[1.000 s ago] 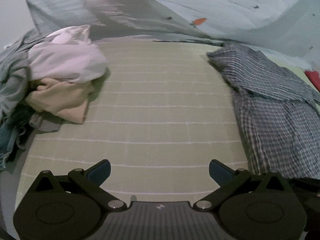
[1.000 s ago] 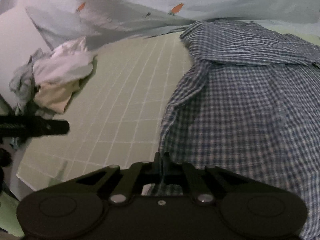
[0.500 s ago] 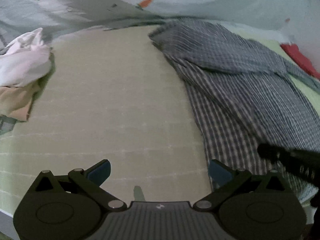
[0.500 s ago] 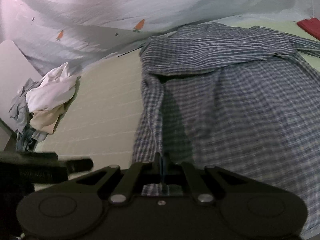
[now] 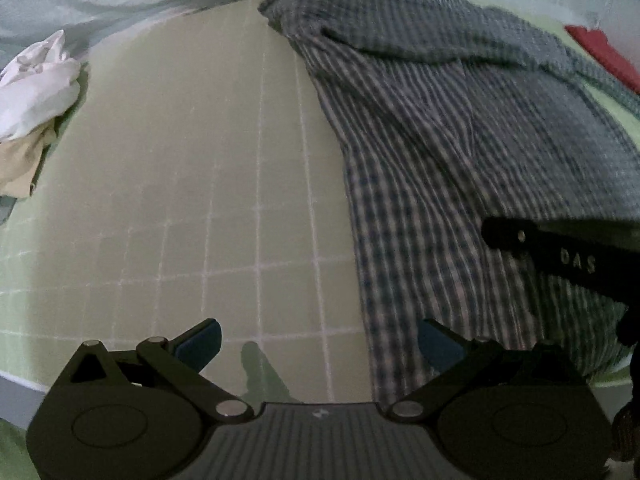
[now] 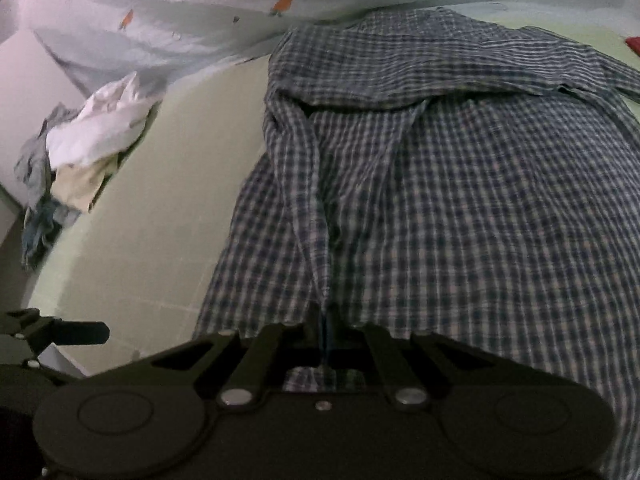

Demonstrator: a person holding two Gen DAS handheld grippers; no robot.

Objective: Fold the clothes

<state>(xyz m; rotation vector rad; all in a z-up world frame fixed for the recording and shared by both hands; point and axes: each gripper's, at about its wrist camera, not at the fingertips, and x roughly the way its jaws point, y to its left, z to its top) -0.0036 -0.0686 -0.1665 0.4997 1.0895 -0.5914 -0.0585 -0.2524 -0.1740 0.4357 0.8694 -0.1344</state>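
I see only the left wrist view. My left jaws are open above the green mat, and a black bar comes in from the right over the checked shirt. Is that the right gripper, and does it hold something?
Observer: Yes. The right gripper is shut on the checked shirt, pinching its near hem.
Operator: Where is my left gripper relative to it?
Observer: In the right wrist view one finger of the left gripper shows at the far left edge, beside the shirt and over the green mat, touching no cloth.
Operator: Is there anything more behind the white pile?
Observer: Yes, grey-blue denim-like cloth hangs below the white pile at the mat's edge.
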